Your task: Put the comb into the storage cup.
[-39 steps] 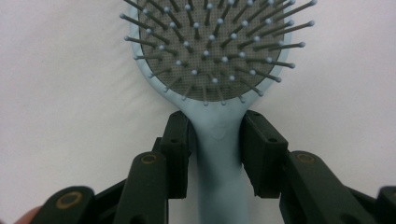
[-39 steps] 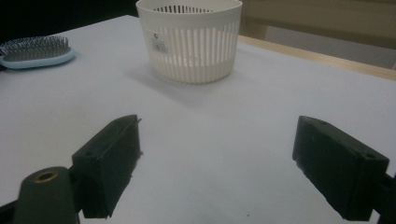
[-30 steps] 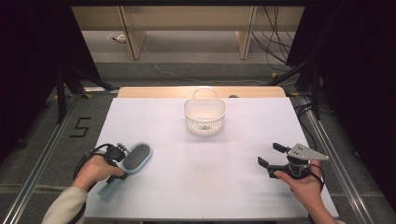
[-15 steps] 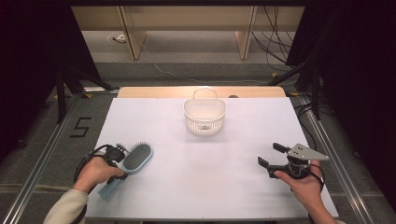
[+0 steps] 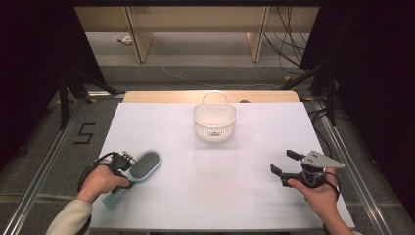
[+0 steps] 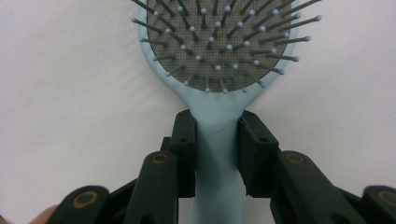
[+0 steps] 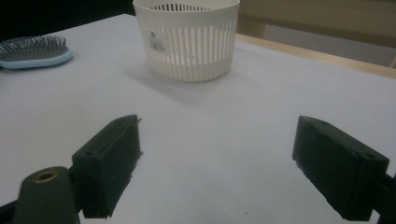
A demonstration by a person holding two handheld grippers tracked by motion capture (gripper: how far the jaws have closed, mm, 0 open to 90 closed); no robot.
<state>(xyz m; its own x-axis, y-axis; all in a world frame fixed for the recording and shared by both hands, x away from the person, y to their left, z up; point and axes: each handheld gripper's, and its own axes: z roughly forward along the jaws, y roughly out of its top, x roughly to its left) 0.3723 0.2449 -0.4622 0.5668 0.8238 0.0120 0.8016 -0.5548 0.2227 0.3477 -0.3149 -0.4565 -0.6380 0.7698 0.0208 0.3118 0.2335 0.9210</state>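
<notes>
Hairbrush, high view: pale blue hairbrush [image 5: 139, 169] lies bristles-up near the table's [image 5: 220, 196] left front edge; left gripper [image 5: 119, 164] sits at its neck, presumably for a balanced lift.
Right gripper, high view: right gripper [image 5: 285, 163] rests near the right front edge, well apart from the brush, holding nothing.
Basket, high view: white slotted basket [image 5: 214, 121] stands upright at centre rear, a likely destination.
Left gripper view: jaws clamped on the handle just below the bristle pad.
Right gripper view: jaws spread wide, facing the basket.
</notes>
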